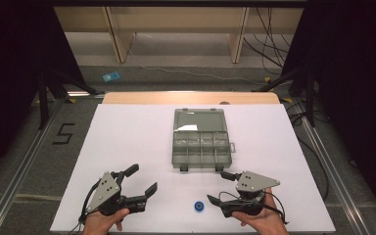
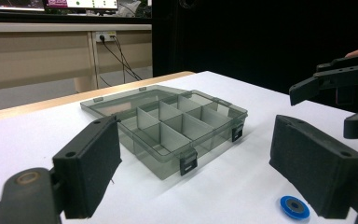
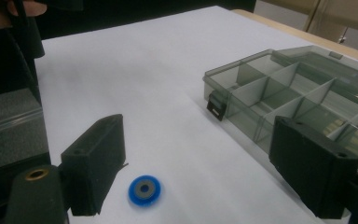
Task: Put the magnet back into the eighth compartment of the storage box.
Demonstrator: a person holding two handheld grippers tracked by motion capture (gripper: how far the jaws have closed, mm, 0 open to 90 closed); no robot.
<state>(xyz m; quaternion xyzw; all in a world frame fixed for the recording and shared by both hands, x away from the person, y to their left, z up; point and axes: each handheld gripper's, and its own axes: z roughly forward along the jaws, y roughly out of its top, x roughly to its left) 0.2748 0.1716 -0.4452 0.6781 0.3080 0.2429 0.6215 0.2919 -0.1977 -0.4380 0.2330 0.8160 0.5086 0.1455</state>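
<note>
A smoky grey plastic organizer box lies open in the middle of the white table, its lid folded back and its compartments looking empty. A small blue disc with a dark centre lies flat near the front edge, between my two grippers. My left gripper sits at the front left, open, with nothing between its jaws. My right gripper is just right of the disc, open and empty. In the right gripper view the disc lies close to the left jaw, and the box is beyond. The left gripper view shows the box ahead and the disc low right.
A white sheet covers the table, with a wooden edge at the back. Black curtains stand on both sides. Cables and wooden furniture legs are on the floor beyond. My right gripper also shows at the right of the left gripper view.
</note>
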